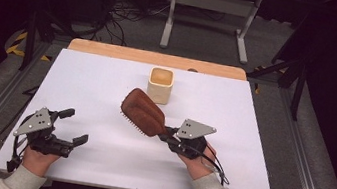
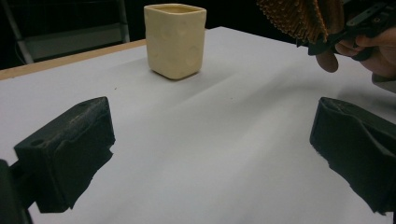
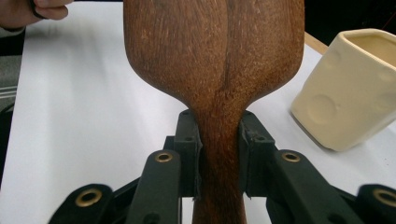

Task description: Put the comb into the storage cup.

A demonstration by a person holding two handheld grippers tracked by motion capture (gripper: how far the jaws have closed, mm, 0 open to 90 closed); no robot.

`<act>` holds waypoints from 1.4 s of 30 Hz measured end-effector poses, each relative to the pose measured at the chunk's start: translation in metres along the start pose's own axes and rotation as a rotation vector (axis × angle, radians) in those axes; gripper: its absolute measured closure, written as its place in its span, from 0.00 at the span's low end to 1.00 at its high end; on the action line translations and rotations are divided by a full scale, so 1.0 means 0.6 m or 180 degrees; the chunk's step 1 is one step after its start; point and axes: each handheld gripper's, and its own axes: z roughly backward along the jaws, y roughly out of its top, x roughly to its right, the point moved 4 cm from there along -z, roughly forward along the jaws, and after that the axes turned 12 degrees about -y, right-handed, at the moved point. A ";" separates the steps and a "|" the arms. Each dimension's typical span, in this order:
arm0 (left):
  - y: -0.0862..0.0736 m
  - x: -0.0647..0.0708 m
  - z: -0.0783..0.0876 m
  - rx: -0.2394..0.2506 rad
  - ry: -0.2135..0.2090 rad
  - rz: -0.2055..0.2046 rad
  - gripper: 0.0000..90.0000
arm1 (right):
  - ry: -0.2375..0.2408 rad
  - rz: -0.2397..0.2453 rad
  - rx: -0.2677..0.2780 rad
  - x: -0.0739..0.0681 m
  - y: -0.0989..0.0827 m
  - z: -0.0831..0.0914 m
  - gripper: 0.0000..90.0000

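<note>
The right tool point(image 1: 168, 136) is clamped on the narrow handle of the wooden hairbrush point(image 1: 143, 112), and the brush head hangs in the air above the middle of the desk point(image 1: 106, 90), bristles turned down and to the left, just near of the cream cup point(image 1: 160, 85). The main risk, I think: the grip sits only on the thin neck, w/ all the heavy head far out in front, so the brush can pivot between the pads or slide if the hand tilts. A second risk: the cup is light-looking and close to the head, so a push forward can knock it over or shove it to the far edge, esp. if the brush must go inside and meets the rim. The left tool point(image 1: 72, 125) rests wide open and empty at the near left, well apart, so it gives no support. The desk has a plain white top, smooth and bare, w/ a wood strip at its far edge. Beyond it the room is dark: grey floor, loose cables, a metal stand, black frames at both sides.
</note>
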 end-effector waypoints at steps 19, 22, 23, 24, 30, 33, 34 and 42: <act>0.054 0.019 -0.028 0.0076 -0.0166 0.0046 0.01 | -0.0154 0.0000 0.0161 -0.019 -0.002 -0.018 0.81; 0.067 0.022 -0.036 0.0032 -0.0183 0.0024 0.01 | -0.0169 0.0006 0.0169 -0.019 -0.002 -0.019 0.81; 0.072 0.022 -0.039 0.0017 -0.0196 0.0030 0.01 | -0.0169 0.0006 0.0169 -0.019 -0.002 -0.019 0.81; 0.078 0.023 -0.044 0.0018 -0.0238 0.0045 0.00 | -0.0176 0.0004 0.0175 -0.019 -0.002 -0.020 0.81; 0.101 0.028 -0.069 -0.0068 -0.0427 0.0062 0.00 | -0.0214 0.0012 0.0185 -0.020 -0.003 -0.021 0.81; 0.110 0.032 -0.085 -0.0079 -0.0480 0.0063 0.00 | -0.0218 0.0021 0.0186 -0.019 -0.004 -0.021 0.81; 0.113 0.033 -0.089 -0.0092 -0.0479 0.0051 0.00 | -0.0223 0.0023 0.0189 -0.019 -0.003 -0.021 0.81; 0.131 0.037 -0.123 -0.0139 -0.0549 0.0111 0.01 | -0.0236 0.0015 0.0205 -0.018 -0.003 -0.017 0.81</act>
